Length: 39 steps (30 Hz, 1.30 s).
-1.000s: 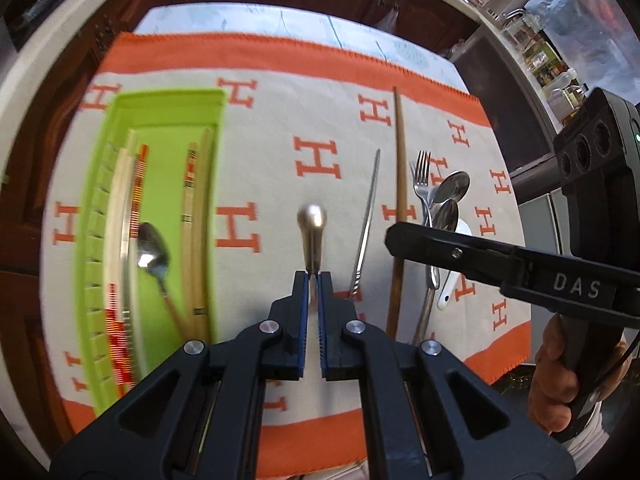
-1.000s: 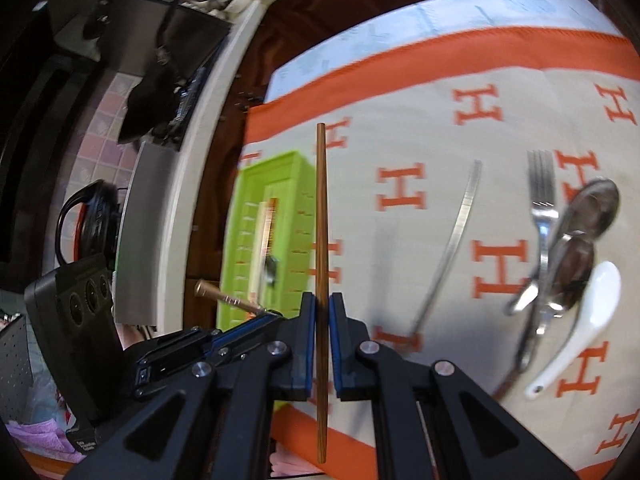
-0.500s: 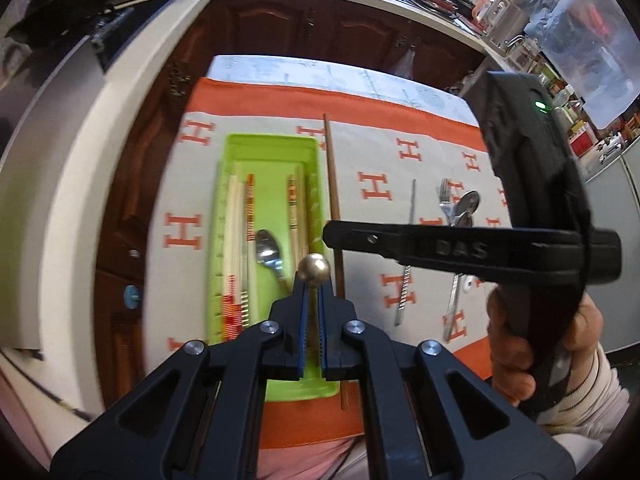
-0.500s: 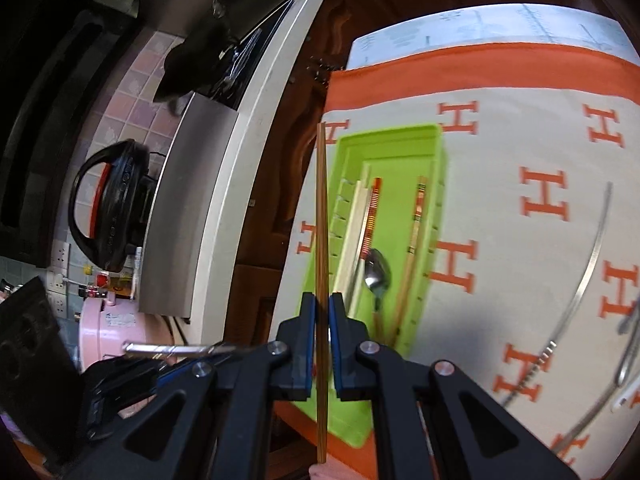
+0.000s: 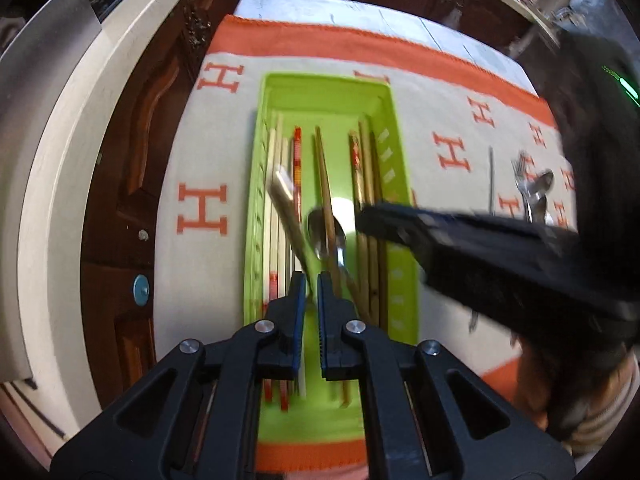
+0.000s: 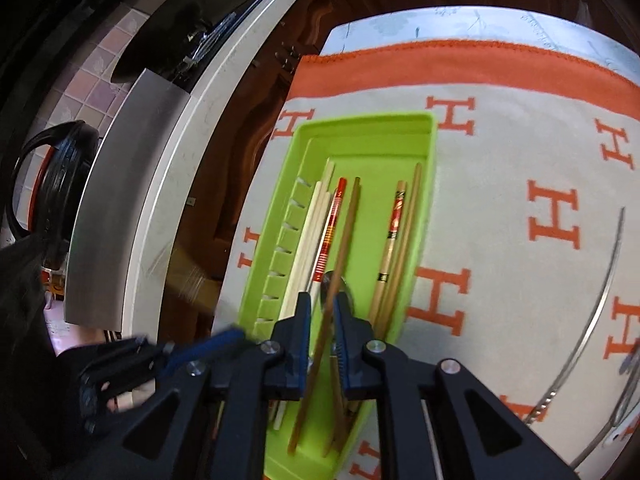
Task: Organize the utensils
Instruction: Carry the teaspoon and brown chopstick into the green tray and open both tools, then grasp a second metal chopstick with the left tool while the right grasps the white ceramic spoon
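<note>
The green tray (image 5: 394,128) (image 6: 368,124) lies on the orange-and-white cloth and holds several chopsticks and a spoon (image 5: 326,232). In the left wrist view my left gripper (image 5: 308,292) hovers over the tray's near half, shut on a gold-coloured utensil (image 5: 286,200) that is blurred and tilts to the left. My right gripper (image 6: 322,312) is slightly open over the same tray. A brown chopstick (image 6: 340,248) (image 5: 324,176) runs loose and slanted between its jaws, lying across the spoon. The right gripper (image 5: 460,248) reaches in from the right.
A thin metal chopstick (image 6: 600,300), a fork and spoons (image 5: 534,188) lie on the cloth (image 5: 200,160) to the right of the tray. A white counter edge (image 5: 80,140) and dark cabinets run along the left. A hand (image 5: 532,392) holds the right gripper.
Both grippers have moved left and come down over the green tray. The right gripper's jaws have parted and the brown chopstick now lies in the tray. The gold utensil has tilted left.
</note>
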Motion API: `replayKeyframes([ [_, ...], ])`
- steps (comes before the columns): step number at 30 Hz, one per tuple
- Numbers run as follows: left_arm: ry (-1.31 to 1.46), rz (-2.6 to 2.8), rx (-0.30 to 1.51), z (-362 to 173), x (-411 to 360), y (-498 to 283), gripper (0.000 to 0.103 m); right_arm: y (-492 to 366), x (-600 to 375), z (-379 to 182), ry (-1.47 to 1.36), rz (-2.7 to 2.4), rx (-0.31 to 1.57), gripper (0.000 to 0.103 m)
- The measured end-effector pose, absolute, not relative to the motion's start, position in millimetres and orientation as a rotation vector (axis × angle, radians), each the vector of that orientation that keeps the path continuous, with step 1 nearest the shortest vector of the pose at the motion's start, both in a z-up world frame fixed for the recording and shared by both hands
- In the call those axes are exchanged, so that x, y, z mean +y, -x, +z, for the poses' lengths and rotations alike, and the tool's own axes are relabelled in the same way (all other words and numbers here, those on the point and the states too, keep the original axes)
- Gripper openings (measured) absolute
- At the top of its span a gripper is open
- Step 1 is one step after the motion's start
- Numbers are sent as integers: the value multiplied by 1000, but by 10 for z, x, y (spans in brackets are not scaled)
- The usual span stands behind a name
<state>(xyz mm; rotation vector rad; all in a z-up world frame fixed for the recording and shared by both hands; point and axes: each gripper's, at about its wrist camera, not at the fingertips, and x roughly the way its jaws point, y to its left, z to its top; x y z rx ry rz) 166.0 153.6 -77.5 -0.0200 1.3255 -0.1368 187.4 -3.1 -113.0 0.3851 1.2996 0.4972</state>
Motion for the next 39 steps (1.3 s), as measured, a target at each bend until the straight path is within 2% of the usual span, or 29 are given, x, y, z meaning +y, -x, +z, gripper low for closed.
replayKeyframes([
  [10,17,-139,1328,-917,1286,-1785,3,-1774,-645,-949,-408,438,1260,13],
  [19,12,-210,1289,-666,938,-1677,3,-1502,-1376,-841,-442,341,1247,13],
  [24,2,-271,1270,-566,615,-1630,17,-1315,-1722,-810,-462,285,1230,13],
  [27,-13,-304,1262,-568,389,-1622,21,-1239,-1875,-823,-472,260,1224,13],
  [31,-20,-335,1283,-702,126,-1646,21,-1126,-2081,-881,-513,241,1217,13],
  [39,-62,-347,1363,-1294,-371,-1728,21,-953,-2453,-1156,-575,176,1229,13],
])
